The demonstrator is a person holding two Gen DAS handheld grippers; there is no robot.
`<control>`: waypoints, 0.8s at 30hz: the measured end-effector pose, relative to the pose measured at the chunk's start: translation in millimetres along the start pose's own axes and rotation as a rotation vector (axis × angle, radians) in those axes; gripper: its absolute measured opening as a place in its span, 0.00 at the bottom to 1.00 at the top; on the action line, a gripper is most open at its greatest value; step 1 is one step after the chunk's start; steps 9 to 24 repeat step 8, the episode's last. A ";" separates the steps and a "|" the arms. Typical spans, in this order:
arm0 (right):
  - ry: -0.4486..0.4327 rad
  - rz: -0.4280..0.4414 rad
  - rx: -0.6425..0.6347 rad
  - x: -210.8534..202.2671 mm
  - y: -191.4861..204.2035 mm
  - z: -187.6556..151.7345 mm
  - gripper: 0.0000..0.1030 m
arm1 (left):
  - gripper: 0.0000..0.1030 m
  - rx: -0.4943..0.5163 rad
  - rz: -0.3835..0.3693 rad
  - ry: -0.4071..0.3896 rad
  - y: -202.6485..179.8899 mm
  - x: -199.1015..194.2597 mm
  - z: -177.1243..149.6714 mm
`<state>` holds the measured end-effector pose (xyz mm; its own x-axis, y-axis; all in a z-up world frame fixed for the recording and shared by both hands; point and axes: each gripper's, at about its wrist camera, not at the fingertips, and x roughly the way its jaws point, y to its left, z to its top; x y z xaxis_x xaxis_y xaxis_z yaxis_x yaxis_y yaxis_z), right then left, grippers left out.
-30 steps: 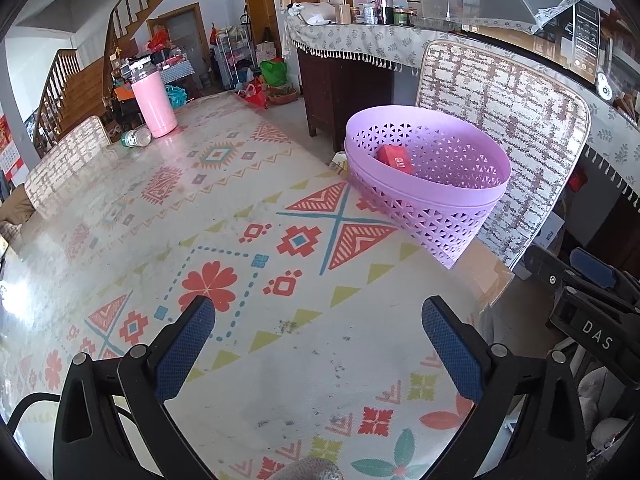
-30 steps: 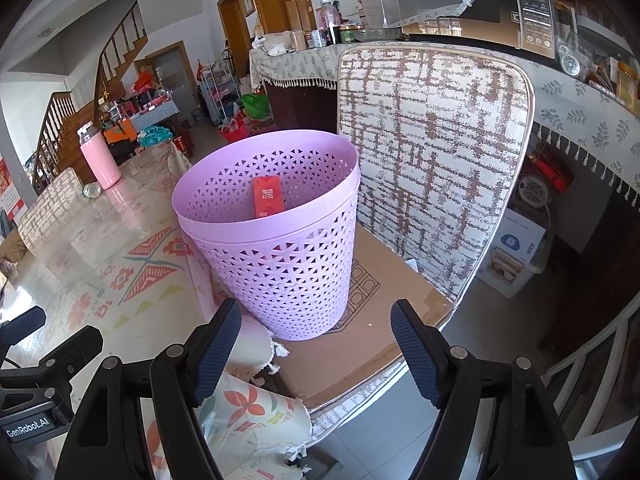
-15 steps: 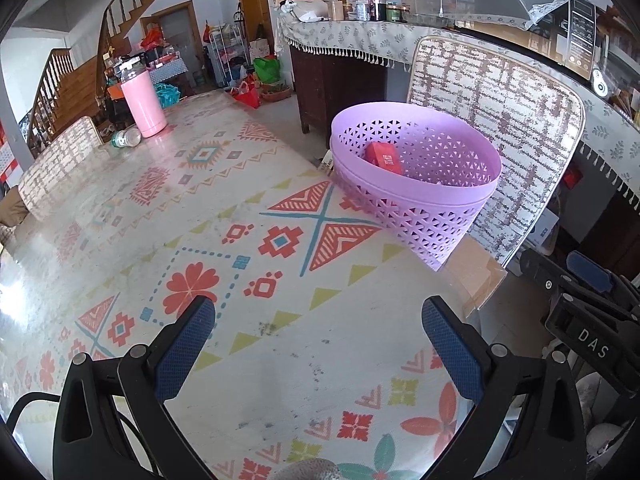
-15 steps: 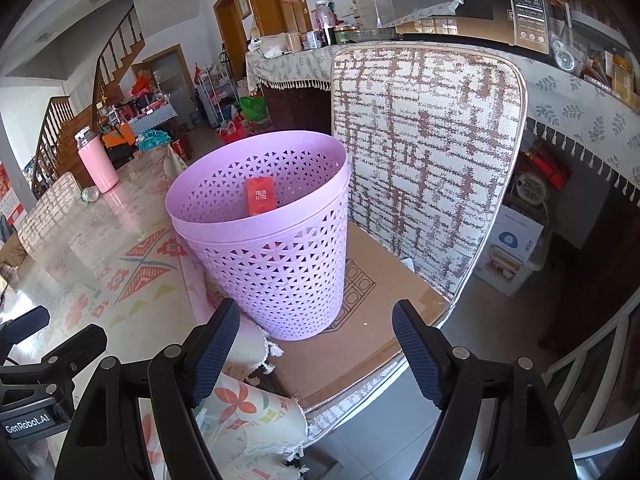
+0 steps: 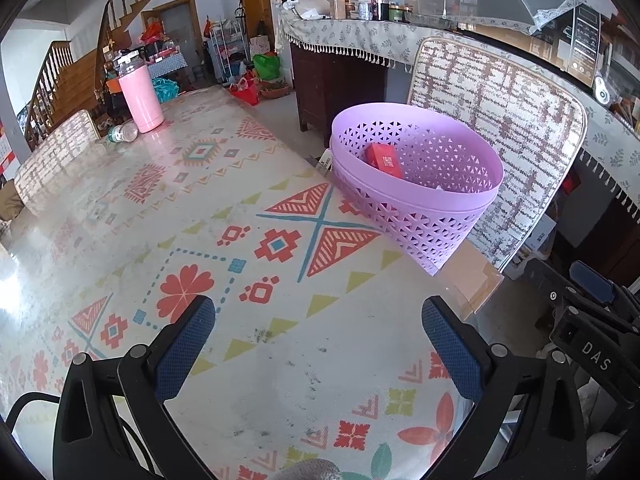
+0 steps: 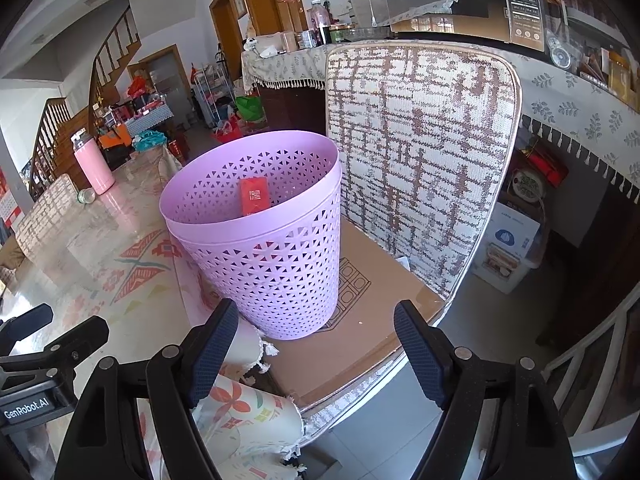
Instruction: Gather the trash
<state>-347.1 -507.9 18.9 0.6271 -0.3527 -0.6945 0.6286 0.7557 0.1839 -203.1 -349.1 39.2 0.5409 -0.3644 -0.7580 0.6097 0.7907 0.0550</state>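
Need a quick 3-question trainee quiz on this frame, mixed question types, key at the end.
1. True or false: the red box lies on the table beside the purple basket.
2. Multiple choice: the purple basket stands on A) the floor, B) the cardboard on the chair seat, C) the sideboard.
3. Fill in: on the far end of the table, a clear bottle lies on its side next to the ____ tumbler.

Bonus context: the left hand-held gripper and the right hand-held gripper are both open and hold nothing.

Key: 1 false, the box is inside the basket. 2 B. 3 pink.
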 end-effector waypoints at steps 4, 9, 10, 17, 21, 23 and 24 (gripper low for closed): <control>-0.003 -0.006 -0.018 -5.0 10.4 0.9 0.82 | 1.00 -0.013 -0.021 -0.009 9.9 -4.3 -2.3; -0.006 -0.002 -0.049 -11.0 28.5 2.8 0.83 | 1.00 -0.051 -0.050 -0.011 28.4 -10.6 -5.1; -0.006 -0.002 -0.049 -11.0 28.5 2.8 0.83 | 1.00 -0.051 -0.050 -0.011 28.4 -10.6 -5.1; -0.006 -0.002 -0.049 -11.0 28.5 2.8 0.83 | 1.00 -0.051 -0.050 -0.011 28.4 -10.6 -5.1; -0.006 -0.002 -0.049 -11.0 28.5 2.8 0.83 | 1.00 -0.051 -0.050 -0.011 28.4 -10.6 -5.1; -0.006 -0.002 -0.049 -11.0 28.5 2.8 0.83 | 1.00 -0.051 -0.050 -0.011 28.4 -10.6 -5.1; -0.006 -0.002 -0.049 -11.0 28.5 2.8 0.83 | 1.00 -0.051 -0.050 -0.011 28.4 -10.6 -5.1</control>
